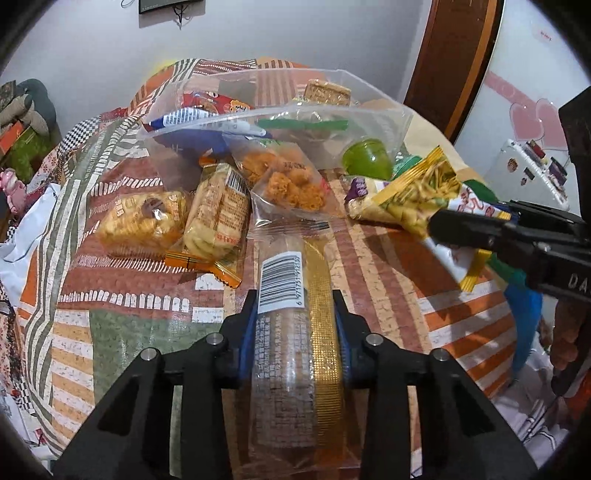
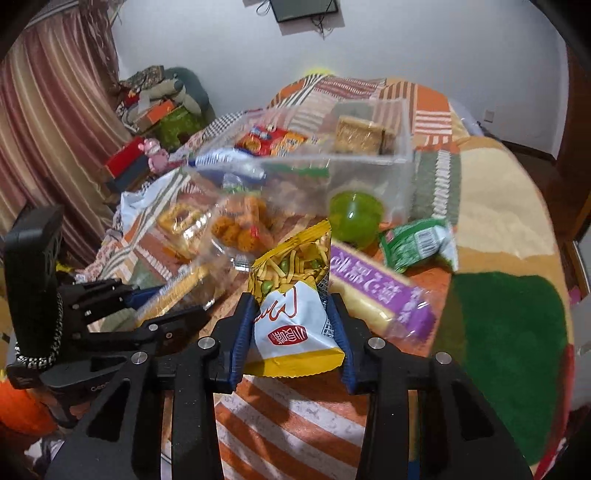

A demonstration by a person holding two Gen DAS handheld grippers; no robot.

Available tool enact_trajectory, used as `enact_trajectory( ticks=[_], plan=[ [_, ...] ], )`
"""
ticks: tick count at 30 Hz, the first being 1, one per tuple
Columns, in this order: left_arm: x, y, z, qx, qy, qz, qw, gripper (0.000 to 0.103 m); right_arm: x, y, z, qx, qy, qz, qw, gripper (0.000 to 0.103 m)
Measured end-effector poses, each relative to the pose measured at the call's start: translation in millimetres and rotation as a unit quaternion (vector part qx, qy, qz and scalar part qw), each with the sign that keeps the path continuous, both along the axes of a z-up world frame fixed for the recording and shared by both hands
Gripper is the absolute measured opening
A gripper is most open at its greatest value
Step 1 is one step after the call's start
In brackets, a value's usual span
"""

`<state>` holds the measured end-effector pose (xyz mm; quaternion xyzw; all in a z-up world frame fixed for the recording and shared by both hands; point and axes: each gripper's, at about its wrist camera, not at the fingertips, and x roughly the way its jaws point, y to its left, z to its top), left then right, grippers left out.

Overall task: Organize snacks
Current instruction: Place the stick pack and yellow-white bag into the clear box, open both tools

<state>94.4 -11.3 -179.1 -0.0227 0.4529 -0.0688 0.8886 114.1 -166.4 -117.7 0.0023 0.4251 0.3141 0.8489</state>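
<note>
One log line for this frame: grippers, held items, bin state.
left gripper: shut on clear packet | right gripper: shut on yellow bag | bin: part-filled | loose snacks remain

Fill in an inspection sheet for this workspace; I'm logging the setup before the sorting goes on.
Surface: patchwork bedspread, striped and patterned.
Job's things: clear plastic bin already holds several packets; loose snack packets and a green jelly cup lie in front of it.
Clutter: purple-label packet and green packet lie beside the cup.
Grippers: left gripper shut on a clear gold-striped packet; right gripper shut on a yellow-and-white snack bag.
Cables: wires dangle below a wall-mounted screen.
Surroundings: striped curtain, wooden door frame, boxes piled by the wall.
</note>
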Motion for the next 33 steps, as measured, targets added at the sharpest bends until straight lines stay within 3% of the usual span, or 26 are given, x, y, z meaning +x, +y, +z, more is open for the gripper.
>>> enact_trajectory(
  ticks=[16, 25, 33],
  plan=[
    [-1, 23, 60, -0.003, -0.07, 0.028, 0.9971, 0.036, 11, -5, 38, 0.038, -0.051, -0.028, 0.998, 0.036],
    [30, 34, 96, 0.014, -0.12, 0.038, 0.9919, 0.036, 32, 4, 55, 0.049, -0.076, -0.035, 0.995, 0.036],
    [68, 42, 110, 0.013, -0.139, 0.043, 0.9893, 0.036, 55, 17, 66, 0.059, -0.092, -0.041, 0.993, 0.036]
  ],
)
